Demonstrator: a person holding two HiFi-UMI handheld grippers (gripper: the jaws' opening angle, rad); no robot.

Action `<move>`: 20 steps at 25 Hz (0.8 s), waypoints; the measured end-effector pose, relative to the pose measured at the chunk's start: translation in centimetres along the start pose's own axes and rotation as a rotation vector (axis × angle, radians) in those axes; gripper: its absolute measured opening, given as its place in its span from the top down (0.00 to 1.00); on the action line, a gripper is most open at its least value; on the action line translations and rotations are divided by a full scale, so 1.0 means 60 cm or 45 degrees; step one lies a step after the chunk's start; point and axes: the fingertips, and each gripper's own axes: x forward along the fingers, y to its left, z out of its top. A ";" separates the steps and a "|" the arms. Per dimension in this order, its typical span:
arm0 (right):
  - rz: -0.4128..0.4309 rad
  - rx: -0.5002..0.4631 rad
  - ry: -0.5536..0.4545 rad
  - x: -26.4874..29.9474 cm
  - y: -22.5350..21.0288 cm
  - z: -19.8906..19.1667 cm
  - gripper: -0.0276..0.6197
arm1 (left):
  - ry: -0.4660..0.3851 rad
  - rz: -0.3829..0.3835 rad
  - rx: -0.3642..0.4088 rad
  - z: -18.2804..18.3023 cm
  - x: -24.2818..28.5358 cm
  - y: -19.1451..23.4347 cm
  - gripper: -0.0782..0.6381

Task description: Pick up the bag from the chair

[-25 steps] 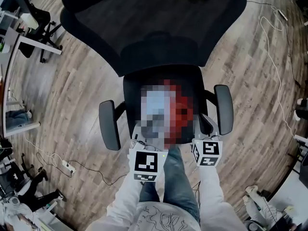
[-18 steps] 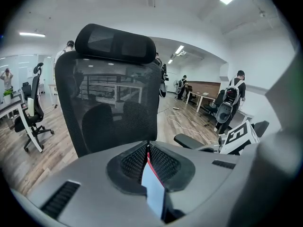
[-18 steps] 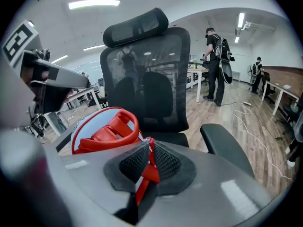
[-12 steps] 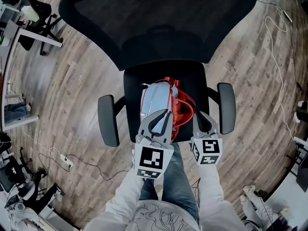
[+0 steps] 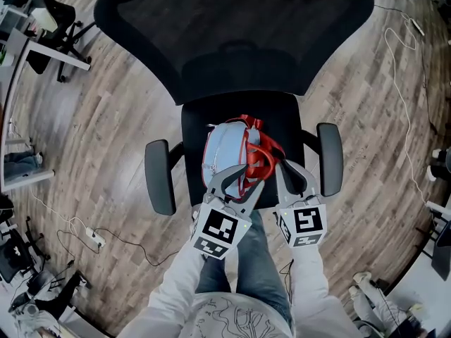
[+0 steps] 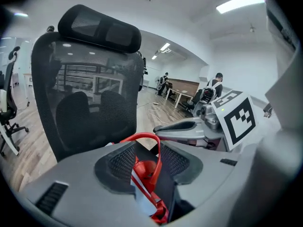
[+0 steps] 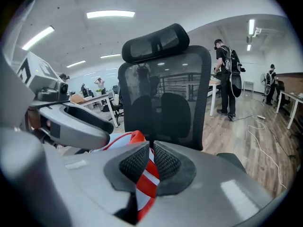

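A light blue bag with red straps lies on the black seat of an office chair. My left gripper reaches over the bag's near end. Its jaws have just been opening and now stand open, with a red strap loop between the pads, which do not press on it. My right gripper is at the bag's right side. In the right gripper view its jaws are shut on a red-and-white strap.
The chair's mesh backrest rises behind the bag, with armrests at left and right. A power strip with cables lies on the wooden floor. A desk stands at the left. People stand far off.
Both grippers have moved forward onto the bag. The left gripper's jaws now stand apart around a red strap. The right gripper has risen, and the red straps sit higher.
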 end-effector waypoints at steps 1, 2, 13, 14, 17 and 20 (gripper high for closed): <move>0.007 -0.005 -0.002 0.001 0.004 0.003 0.90 | 0.012 -0.026 0.008 -0.003 0.001 -0.004 0.67; 0.014 -0.008 -0.004 0.001 0.008 0.006 0.90 | 0.027 -0.047 0.019 -0.007 0.003 -0.008 0.66; 0.081 -0.059 -0.008 0.005 0.037 0.024 0.90 | 0.150 -0.118 0.091 -0.023 0.034 -0.012 0.64; 0.086 -0.064 -0.009 0.005 0.039 0.026 0.90 | 0.159 -0.124 0.087 -0.025 0.036 -0.011 0.64; 0.110 -0.078 -0.013 0.006 0.042 0.031 0.90 | 0.180 -0.161 0.092 -0.028 0.043 -0.015 0.64; 0.123 -0.095 -0.009 0.008 0.047 0.036 0.90 | 0.170 -0.201 0.114 -0.024 0.044 -0.021 0.77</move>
